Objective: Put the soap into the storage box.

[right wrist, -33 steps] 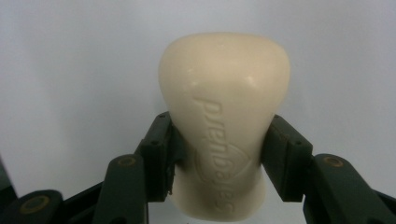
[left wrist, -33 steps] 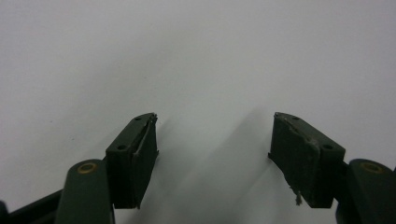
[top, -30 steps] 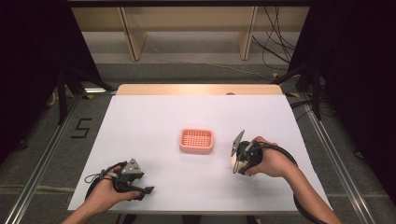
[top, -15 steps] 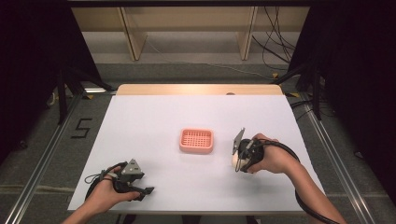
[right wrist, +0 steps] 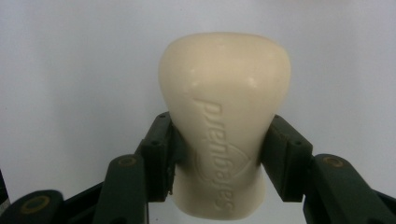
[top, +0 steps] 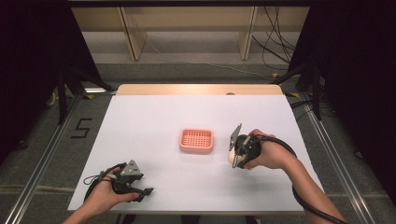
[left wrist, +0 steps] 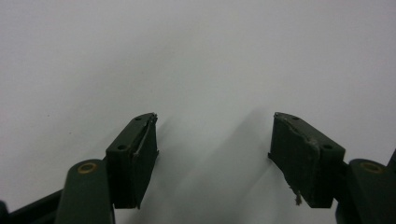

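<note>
A cream bar of soap [right wrist: 224, 121] with raised lettering sits between the two black jaws of my right gripper [right wrist: 219, 154], which is shut on its narrow waist. From above, that right gripper [top: 235, 156] hangs over the white table to the right of a pink slotted soap dish [top: 196, 140], with the soap [top: 230, 157] pale at its tip. My left gripper [top: 140, 189] rests low near the table's front left, held by a hand. Its jaws stand apart over bare table, so the left gripper [left wrist: 212, 156] is open with nothing between them.
The white table [top: 154, 116] has a wooden strip along its far edge. Metal rails run along the floor on both sides. A black cable [top: 308, 205] trails from the right gripper along the person's forearm.
The right hand with the soap has shifted slightly toward the far side of the table. The left hand and gripper have stayed put.
</note>
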`<control>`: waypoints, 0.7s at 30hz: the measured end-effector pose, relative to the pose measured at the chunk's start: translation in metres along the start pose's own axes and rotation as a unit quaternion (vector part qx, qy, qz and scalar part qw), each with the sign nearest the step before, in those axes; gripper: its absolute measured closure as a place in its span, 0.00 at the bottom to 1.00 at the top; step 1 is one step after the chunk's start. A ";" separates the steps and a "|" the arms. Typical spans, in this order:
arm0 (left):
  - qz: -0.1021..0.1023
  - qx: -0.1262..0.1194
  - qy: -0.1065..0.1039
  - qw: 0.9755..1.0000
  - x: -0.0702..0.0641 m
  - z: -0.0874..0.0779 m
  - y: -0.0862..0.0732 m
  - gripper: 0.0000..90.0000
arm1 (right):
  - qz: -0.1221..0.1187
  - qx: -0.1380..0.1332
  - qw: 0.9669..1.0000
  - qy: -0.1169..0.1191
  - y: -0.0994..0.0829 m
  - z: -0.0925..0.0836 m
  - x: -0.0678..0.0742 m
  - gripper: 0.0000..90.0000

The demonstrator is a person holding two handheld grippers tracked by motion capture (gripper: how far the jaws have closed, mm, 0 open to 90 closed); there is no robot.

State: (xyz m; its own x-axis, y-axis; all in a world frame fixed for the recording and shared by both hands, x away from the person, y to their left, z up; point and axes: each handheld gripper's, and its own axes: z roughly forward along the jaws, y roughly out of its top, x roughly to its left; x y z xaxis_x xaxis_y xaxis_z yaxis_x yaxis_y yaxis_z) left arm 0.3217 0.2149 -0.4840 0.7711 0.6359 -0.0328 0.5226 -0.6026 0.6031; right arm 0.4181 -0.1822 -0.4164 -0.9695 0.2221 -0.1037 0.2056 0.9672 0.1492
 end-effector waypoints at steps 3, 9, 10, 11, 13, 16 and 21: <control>-0.009 0.004 -0.002 1.000 0.000 0.000 0.000 0.35 | -0.006 -0.003 1.000 -0.002 0.003 -0.001 -0.002 0.56; -0.002 -0.002 0.001 1.000 -0.001 -0.001 -0.001 0.35 | -0.009 -0.008 1.000 -0.004 0.008 -0.003 -0.005 0.56; -0.003 -0.002 0.001 1.000 -0.001 -0.001 -0.001 0.35 | -0.012 -0.011 1.000 -0.006 0.009 -0.004 -0.006 0.56; -0.003 -0.002 0.001 1.000 -0.001 -0.001 -0.001 0.35 | -0.003 -0.008 1.000 -0.007 0.010 -0.004 -0.005 0.56; -0.004 -0.003 0.001 1.000 -0.001 -0.001 -0.001 0.35 | -0.002 -0.008 1.000 -0.005 0.011 -0.005 -0.006 0.56; -0.009 -0.003 -0.001 1.000 -0.001 0.000 -0.001 0.35 | 0.000 -0.008 1.000 -0.008 0.012 -0.005 -0.008 0.56; -0.011 -0.004 -0.002 1.000 -0.001 -0.001 -0.001 0.35 | -0.005 -0.010 1.000 -0.009 0.016 -0.004 -0.010 0.56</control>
State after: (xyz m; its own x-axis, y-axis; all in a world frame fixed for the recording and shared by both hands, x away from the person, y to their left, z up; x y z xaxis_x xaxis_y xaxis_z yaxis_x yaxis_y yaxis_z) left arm 0.3198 0.2154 -0.4843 0.7611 0.6469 -0.0486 0.5360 -0.5849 0.6088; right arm 0.4306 -0.1696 -0.4086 -0.9688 0.2155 -0.1224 0.1938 0.9666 0.1678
